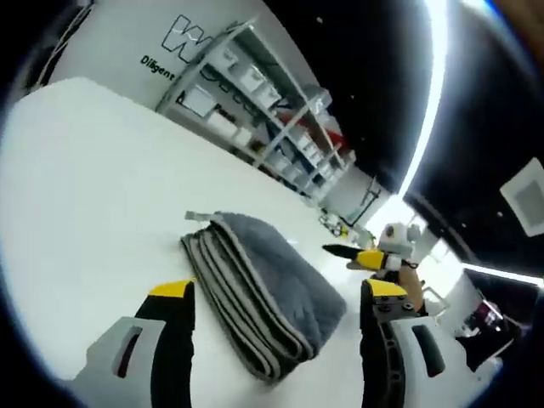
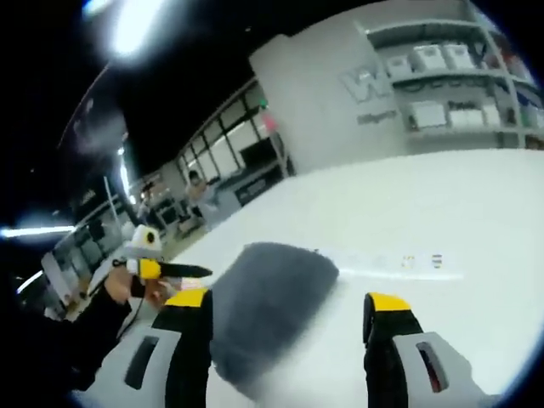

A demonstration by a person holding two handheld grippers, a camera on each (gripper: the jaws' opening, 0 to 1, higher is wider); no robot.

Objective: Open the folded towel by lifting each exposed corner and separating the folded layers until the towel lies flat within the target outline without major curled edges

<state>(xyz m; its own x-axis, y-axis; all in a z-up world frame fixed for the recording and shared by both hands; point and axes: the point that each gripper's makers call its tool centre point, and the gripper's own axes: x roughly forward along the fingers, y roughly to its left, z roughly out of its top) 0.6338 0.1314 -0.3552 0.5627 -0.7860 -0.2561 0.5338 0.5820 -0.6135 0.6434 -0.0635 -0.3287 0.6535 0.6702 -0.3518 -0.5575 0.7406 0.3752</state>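
Still folded towel point(image 1: 270, 289) on table point(image 1: 93, 187)

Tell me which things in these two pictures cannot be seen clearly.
- Towel: right gripper view, blurred, so no layers or corners can be told.
- Towel's underside: left gripper view, hidden by its own folds.
- Shelf contents: left gripper view, too small.
- Wall lettering: right gripper view, partly covered by shelving.

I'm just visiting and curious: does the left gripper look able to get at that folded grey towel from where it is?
Probably yes. The left gripper is open, with the towel lying on the white table between its jaws, and nothing stands between them.
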